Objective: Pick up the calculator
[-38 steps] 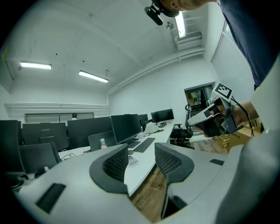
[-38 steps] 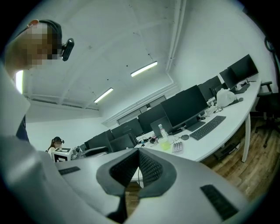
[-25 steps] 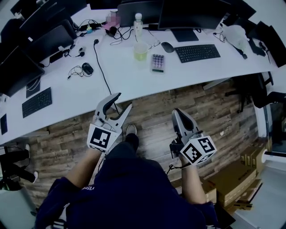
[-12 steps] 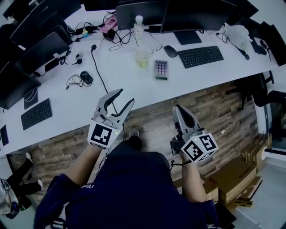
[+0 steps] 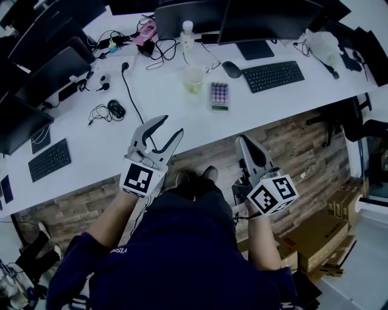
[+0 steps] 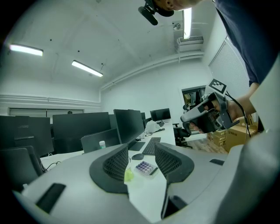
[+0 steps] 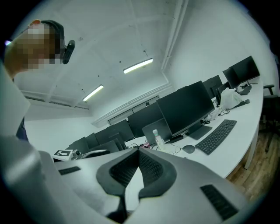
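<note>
Your left tongs gape empty, right tongs shut — pinch the calculator, likely light and stiff, across its sides.

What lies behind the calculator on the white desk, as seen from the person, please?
Behind the calculator are a black mouse and, slightly to the left, a clear cup with yellow-green contents. Farther back stand a bottle and dark monitors. Whatever lies behind the monitors is covered.

White curved desk, wood-plank floor.
</note>
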The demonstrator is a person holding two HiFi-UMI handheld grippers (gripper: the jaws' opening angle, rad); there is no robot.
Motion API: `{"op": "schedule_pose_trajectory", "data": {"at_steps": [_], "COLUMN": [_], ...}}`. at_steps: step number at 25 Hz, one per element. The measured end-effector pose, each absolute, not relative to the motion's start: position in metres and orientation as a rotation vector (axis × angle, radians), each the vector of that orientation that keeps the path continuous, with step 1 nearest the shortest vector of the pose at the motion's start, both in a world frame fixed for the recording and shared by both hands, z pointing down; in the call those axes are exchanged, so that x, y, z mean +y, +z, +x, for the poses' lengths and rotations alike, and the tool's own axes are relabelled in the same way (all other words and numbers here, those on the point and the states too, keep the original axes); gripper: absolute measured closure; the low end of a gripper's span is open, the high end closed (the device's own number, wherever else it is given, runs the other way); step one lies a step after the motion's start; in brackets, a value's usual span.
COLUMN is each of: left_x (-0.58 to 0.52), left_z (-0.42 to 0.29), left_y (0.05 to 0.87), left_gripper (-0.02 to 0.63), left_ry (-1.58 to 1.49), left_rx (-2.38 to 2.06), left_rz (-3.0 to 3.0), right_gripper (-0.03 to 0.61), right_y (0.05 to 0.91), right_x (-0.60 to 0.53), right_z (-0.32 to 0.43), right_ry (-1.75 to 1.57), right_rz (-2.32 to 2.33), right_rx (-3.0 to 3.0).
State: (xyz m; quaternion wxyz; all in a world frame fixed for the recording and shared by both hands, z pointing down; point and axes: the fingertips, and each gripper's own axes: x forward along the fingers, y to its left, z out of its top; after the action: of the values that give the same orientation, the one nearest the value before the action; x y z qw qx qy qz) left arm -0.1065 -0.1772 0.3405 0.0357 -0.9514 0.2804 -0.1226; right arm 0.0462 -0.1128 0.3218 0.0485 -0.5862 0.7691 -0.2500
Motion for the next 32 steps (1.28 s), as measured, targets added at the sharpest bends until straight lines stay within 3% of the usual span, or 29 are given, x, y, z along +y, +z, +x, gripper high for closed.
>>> {"op": "schedule_pose_trajectory", "data": {"at_steps": [32], "left_x": [-0.274], "left_z": [0.002], "left_y": [0.384], "left_gripper": [0.408], "left_ry": [-0.523], "left_rx": [0.948], "left_rz": [-2.879], "right_gripper": [0.574], "right_y": [0.366], "right_x": [-0.242], "right_z": [0.157], "right_ry": [-0.902], "right_rz": [-1.628], "right_rx": [2.43]}}
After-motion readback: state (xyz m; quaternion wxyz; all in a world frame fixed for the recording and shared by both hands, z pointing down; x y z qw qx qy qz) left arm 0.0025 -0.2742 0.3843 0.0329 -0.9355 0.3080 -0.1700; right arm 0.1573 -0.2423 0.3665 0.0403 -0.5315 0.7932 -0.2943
